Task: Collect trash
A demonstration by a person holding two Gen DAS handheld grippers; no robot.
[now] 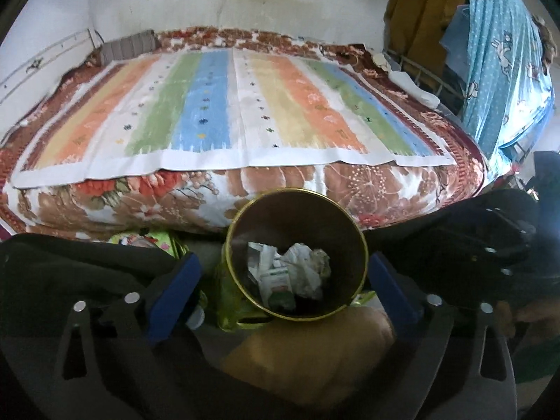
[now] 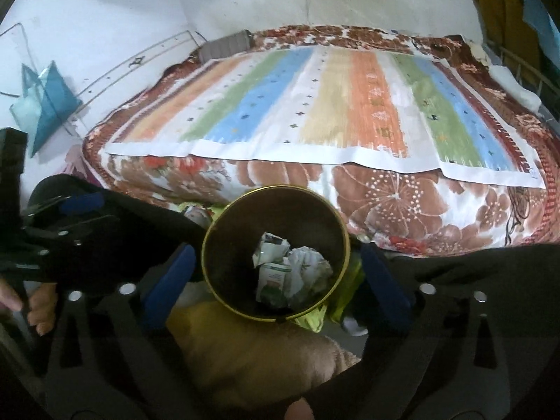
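A round dark bin with a gold rim stands on the floor in front of the bed; it also shows in the right wrist view. Crumpled paper and small cartons lie inside it, seen also in the right wrist view. My left gripper is open, its blue pads wide apart on either side of the bin and above it. My right gripper is open too, its blue pads either side of the bin. Neither holds anything. The right gripper also shows at the right of the left wrist view.
A bed with a striped sheet over a floral blanket fills the view behind the bin. A yellow-green bag lies beside the bin. A tan cushion or cloth is below it. Blue cloth hangs at the right.
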